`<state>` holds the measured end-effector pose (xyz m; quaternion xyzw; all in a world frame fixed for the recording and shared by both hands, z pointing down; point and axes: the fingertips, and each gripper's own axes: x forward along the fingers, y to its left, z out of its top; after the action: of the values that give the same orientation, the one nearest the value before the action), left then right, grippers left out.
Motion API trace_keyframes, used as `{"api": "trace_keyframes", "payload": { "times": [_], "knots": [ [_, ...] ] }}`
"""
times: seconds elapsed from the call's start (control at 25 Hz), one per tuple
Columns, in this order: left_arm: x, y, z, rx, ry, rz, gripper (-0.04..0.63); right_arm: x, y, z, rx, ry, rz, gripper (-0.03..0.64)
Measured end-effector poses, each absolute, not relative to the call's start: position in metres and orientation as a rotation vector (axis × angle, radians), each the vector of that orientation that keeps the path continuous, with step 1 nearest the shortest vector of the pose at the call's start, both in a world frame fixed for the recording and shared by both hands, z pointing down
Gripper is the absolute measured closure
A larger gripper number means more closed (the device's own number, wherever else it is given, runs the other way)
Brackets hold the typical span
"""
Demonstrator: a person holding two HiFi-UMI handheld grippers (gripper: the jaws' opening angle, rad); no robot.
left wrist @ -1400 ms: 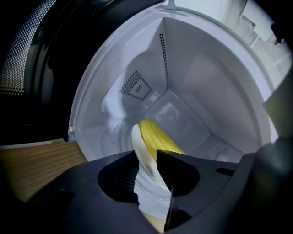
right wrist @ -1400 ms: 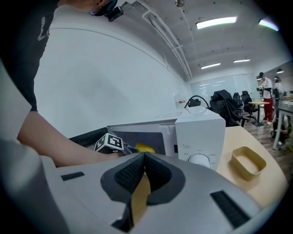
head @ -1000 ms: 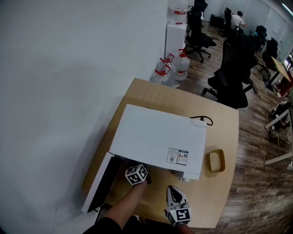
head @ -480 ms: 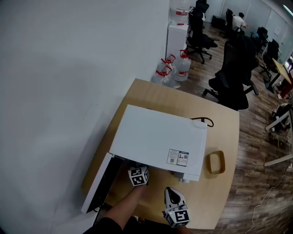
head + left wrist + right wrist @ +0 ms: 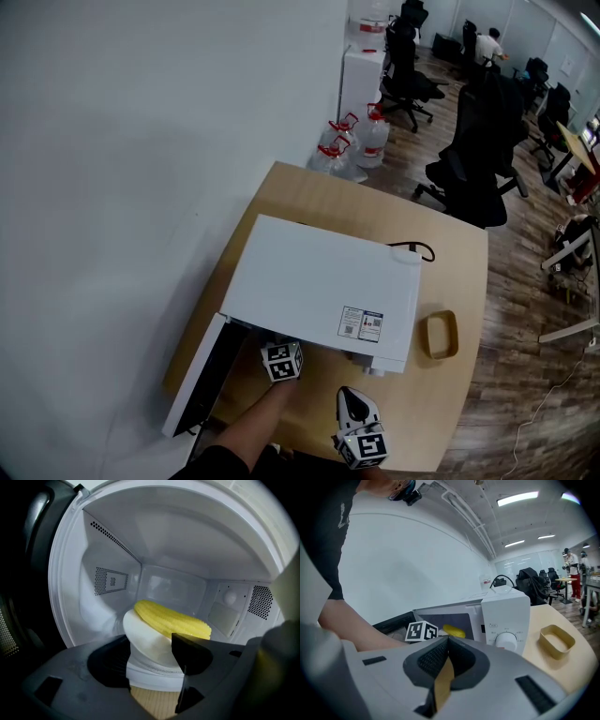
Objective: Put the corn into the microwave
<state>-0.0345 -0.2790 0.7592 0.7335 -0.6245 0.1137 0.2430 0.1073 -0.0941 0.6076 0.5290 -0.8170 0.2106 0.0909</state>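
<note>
The white box-shaped microwave [image 5: 319, 281] sits on the light wooden counter [image 5: 469, 272], and its dark-windowed door [image 5: 192, 380] hangs open to the left. The left claw [image 5: 152, 656] is at the mouth of the cavity. Its jaws stand apart around the yellow ribbed corn cob [image 5: 173, 620], so it looks to be grasping the cob by its pale, blunt near end.

The cob is already past the door frame, in the front part of the cavity. It seems to be carried above the floor, not resting on it. Its long axis runs from that near end away from the claw and off to the right, toward the back wall.

The coming move turns on that alignment. The cob points deeper in, so my guess is that a short push forward and down would lay it lengthwise on the cavity floor before the jaws let go.

The right claw [image 5: 446, 651] is clenched on nothing. It hangs outside, near the counter's front edge, facing the control knob [image 5: 505, 641]. It is well apart from the cob, so the left hand is the nearer. A small tan oblong tray [image 5: 439, 334] lies to the microwave's right.
</note>
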Motion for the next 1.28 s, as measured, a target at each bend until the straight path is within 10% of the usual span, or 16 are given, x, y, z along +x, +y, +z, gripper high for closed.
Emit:
{"api": "trace_keyframes", "payload": {
  "times": [1.28],
  "knots": [
    [-0.037, -0.285, 0.767, 2.0, -1.786, 0.411, 0.276, 0.122, -0.095, 0.61, 1.605, -2.418, 0.626, 0.558]
  ]
}}
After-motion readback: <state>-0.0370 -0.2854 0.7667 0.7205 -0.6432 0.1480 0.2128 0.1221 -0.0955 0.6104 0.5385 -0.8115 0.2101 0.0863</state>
